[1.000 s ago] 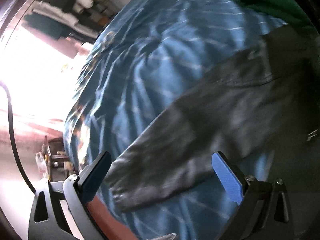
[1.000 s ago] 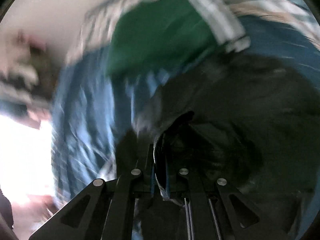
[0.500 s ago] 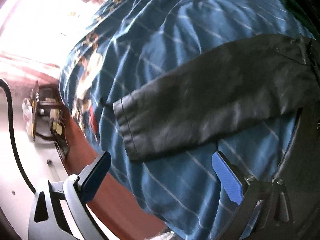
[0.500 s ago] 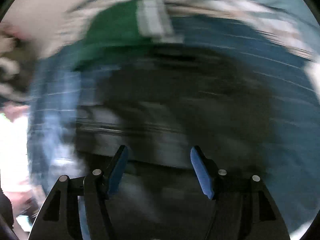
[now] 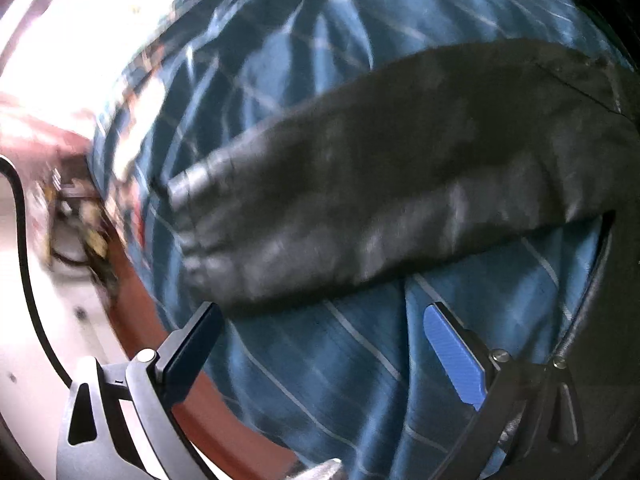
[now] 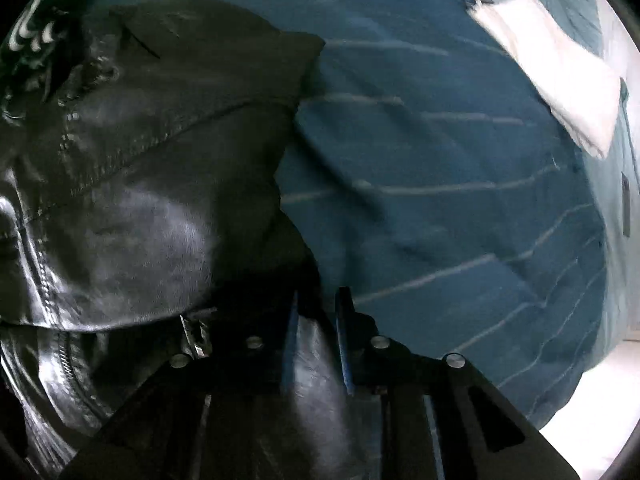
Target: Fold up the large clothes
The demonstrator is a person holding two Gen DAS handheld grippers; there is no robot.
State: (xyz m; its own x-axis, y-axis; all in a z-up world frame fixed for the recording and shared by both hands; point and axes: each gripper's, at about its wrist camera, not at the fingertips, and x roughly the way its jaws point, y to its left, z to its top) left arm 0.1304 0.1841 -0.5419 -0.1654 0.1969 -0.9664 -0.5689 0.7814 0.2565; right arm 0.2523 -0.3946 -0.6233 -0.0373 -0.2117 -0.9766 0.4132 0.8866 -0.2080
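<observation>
A black leather jacket lies on a blue striped bedspread (image 5: 320,360). In the left wrist view its sleeve (image 5: 380,184) stretches across the bed, cuff to the left. My left gripper (image 5: 320,344) is open and empty, just below the sleeve. In the right wrist view the jacket body (image 6: 140,184) with its zipper fills the left half. My right gripper (image 6: 316,328) is shut on a fold of the black jacket, which bunches between the blue pads.
The bedspread also shows in the right wrist view (image 6: 440,160), with a white cloth (image 6: 560,72) at the far right. In the left wrist view the reddish bed edge (image 5: 168,320) and a black cable (image 5: 24,240) are on the left, with clutter on the floor.
My right gripper, open half a second ago, has shut on the jacket and swung right. The left gripper moved closer to the sleeve and stays open.
</observation>
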